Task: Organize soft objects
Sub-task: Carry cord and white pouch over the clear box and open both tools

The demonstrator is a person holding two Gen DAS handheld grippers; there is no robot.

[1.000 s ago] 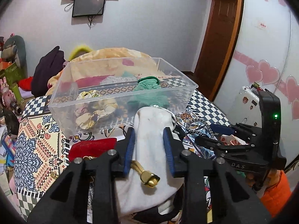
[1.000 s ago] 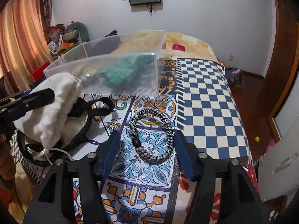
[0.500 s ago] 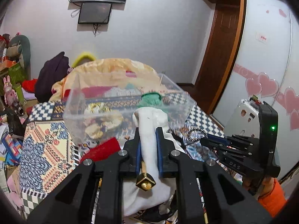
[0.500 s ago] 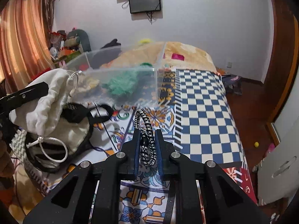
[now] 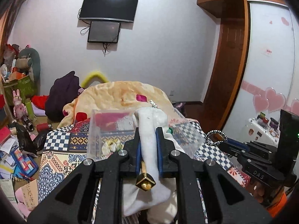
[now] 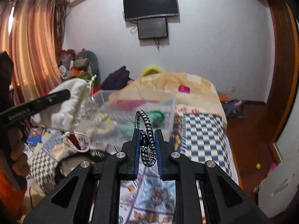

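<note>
With several soft items already in the bin [image 5: 130, 130], left tongs [image 5: 148, 149] pinch a pouch [image 5: 149, 130], right tongs [image 6: 146, 145] a bracelet [image 6: 145, 130], both undelivered.

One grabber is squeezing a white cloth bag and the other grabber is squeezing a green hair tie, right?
Not quite. The right gripper is squeezing a black-and-white braided band, not a green hair tie, as the right wrist view shows. The left gripper does squeeze the white cloth bag.

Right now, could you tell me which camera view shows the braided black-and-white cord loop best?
The right wrist view: the cord loop stands large and centred, pinched in the right gripper. The left wrist view shows it small, at the right edge.
</note>
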